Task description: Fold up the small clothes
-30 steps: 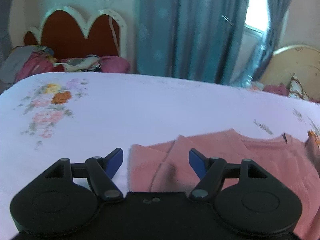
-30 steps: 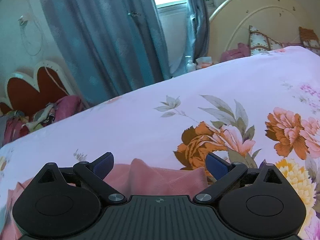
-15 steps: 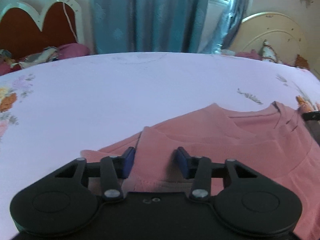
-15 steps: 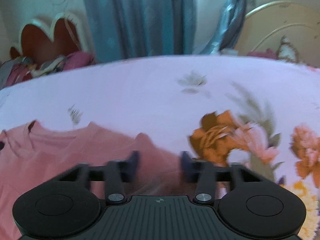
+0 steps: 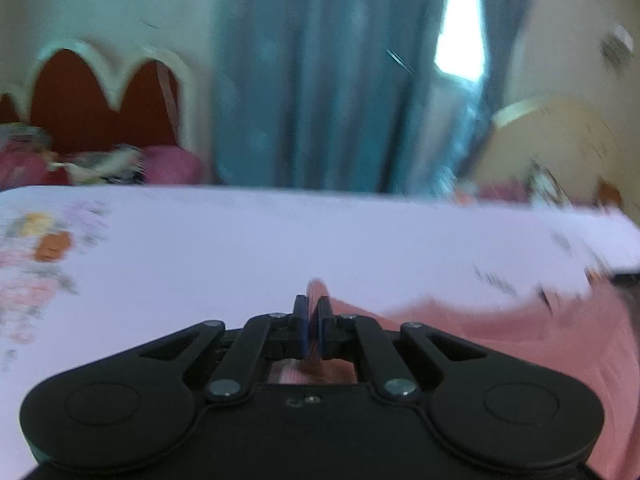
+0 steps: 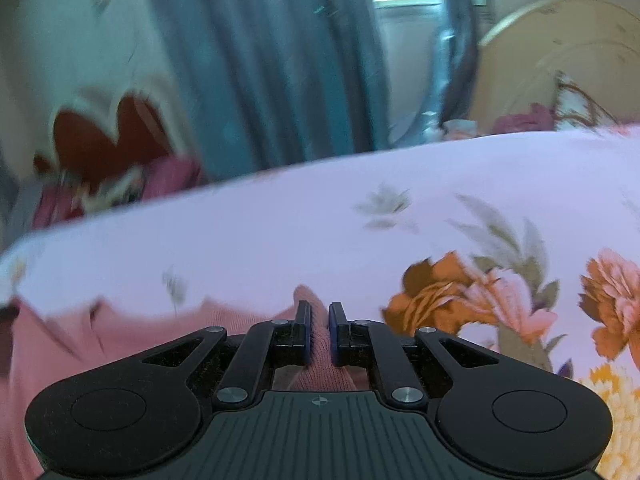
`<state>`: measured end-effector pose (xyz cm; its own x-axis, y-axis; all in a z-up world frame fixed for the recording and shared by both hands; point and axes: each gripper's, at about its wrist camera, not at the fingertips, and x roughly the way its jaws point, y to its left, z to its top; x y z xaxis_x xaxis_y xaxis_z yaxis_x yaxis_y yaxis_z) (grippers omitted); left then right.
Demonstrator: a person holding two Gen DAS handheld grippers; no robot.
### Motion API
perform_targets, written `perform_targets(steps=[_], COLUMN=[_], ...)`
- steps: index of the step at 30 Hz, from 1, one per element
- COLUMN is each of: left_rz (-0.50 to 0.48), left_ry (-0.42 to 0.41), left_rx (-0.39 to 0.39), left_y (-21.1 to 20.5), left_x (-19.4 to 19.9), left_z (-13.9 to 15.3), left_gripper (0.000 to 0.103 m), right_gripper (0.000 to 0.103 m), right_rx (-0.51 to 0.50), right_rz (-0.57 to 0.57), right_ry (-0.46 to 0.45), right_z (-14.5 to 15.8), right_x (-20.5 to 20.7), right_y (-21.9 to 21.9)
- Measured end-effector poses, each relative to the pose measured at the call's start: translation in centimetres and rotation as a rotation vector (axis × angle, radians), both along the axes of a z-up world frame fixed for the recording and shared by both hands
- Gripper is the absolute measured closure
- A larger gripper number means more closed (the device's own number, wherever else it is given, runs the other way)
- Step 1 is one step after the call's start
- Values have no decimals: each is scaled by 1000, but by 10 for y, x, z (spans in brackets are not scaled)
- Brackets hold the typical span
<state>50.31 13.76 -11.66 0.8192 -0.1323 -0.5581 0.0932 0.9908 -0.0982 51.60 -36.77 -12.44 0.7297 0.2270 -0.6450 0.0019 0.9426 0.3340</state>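
A pink shirt (image 5: 500, 336) lies on the flowered bed sheet (image 5: 240, 248), spreading to the right of my left gripper (image 5: 312, 304). That gripper is shut, and a thin fold of the shirt's edge is pinched between its blue pads. In the right wrist view the same pink shirt (image 6: 120, 340) spreads to the left. My right gripper (image 6: 319, 312) is closing its jaws on a bunched ridge of the fabric, and the pads press on it. Both views are blurred by motion.
The bed sheet (image 6: 280, 240) has large orange flowers (image 6: 440, 292) on the right. Behind the bed stand a red scalloped headboard (image 5: 92, 108) with piled clothes (image 5: 100, 164), blue curtains (image 5: 320, 80) and a cream headboard (image 6: 560, 60).
Both grippers have gone from wide open to pinched on the shirt's edge. Each now has a raised fold of pink fabric between its pads, and both views have shifted.
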Motion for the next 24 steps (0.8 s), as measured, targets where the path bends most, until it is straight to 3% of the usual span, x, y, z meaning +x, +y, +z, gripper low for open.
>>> perform_targets(steps=[5,10,11,12,13,15,17,18,19,22,24], left_rz=[88,63,47,32,17,-11,-40,-55,-72,-113,-119], left_ry=[80,111,116,133,149,154,155,159,171,214,238], left_rx=[44,19,12,-6,-21,-15,-5,-3,1,17,24], left_y=[4,9,9,8,8,4,-1,-1,-4,-15,-19], left_x=[10,4,4,6,6,5,4,6,8,15,20], left_z=[-22,-23,-20,-18,-16,-13,-13,-15,-18,-31,-39], left_gripper=[103,102,94,77,73,52,34,32,33,48,68], right_gripper=[95,93,90,80,64,50,50,50,50,51,51], right_rx=[-24,-13,-7,-11,-20,-38,-44,-51,-61,-87,-102], right_rz=[-81,-55,-53,-56,-61,-64,-43,-36,-26,8,28], right_ry=[93,112,111,100,85,59,65,67,68,83,96], right_z=[-25,-22,-20,-17,-12,-6,-3,-3,-4,-9,-14], right_x=[5,9,6,3,0,-6,-7,-8,-9,-10,-9], right_y=[0,0,-2,-4,-4,-5,-5,-4,-2,4,8])
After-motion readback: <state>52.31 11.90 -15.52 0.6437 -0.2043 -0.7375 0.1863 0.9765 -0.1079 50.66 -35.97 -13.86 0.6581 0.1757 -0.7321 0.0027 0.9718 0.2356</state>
